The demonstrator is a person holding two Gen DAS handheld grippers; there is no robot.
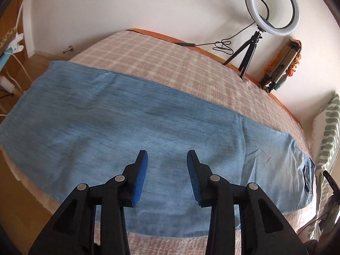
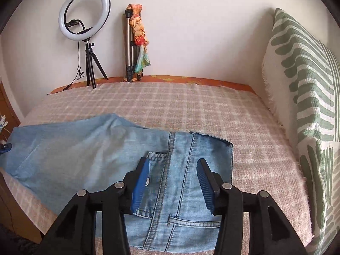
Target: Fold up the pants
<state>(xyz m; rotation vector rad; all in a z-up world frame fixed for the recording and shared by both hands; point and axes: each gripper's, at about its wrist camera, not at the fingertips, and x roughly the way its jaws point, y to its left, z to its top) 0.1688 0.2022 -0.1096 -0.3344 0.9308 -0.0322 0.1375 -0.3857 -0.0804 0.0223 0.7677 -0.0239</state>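
Note:
Light blue denim pants (image 1: 136, 127) lie flat and lengthwise across the bed, legs to the left, waist to the right. My left gripper (image 1: 167, 156) is open and empty, hovering over the leg part. In the right wrist view the waist end of the pants (image 2: 182, 170) shows seams, a button and a belt loop. My right gripper (image 2: 172, 163) is open and empty, just above the waistband area. The tip of the left gripper (image 2: 5, 148) shows at the far left edge of that view.
The bed has a pink plaid cover (image 2: 170, 106). A ring light on a tripod (image 2: 85, 12) and a folded tripod with a scarf (image 2: 135, 42) stand at the far edge by the wall. A green-patterned pillow (image 2: 306, 85) stands at the right.

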